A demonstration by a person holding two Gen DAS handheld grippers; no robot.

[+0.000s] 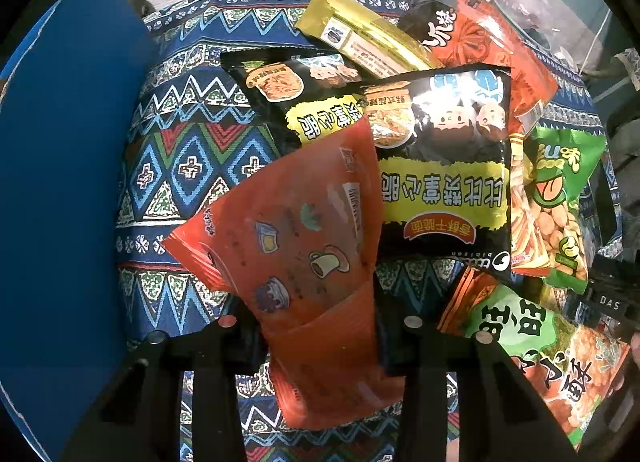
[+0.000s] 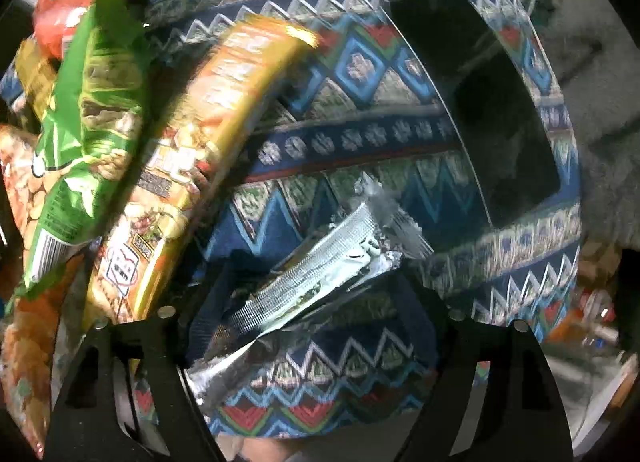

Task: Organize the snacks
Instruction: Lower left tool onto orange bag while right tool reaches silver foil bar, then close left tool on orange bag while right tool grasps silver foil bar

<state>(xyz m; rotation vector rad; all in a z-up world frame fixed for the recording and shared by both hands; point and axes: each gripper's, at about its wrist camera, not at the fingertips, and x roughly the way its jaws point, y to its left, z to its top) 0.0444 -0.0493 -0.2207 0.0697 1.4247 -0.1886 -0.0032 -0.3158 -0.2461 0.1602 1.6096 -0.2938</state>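
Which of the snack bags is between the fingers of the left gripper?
The orange bag with cup drawings; the left gripper pinches its lower end, while the other bags lie beyond it.

My left tongs (image 1: 320,342) point straight down, jaws clamped on the orange packet (image 1: 304,262). My right tongs (image 2: 316,326) also point down, jaws apart around a silver packet (image 2: 304,286).

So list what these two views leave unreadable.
- Left wrist view: lower end of the orange packet sits between the left claw fingers, hiding the grip.
- Left wrist view: gold packet is overlapped by black packets.
- Right wrist view: motion blur smears the green packet; the silver packet print is unreadable.
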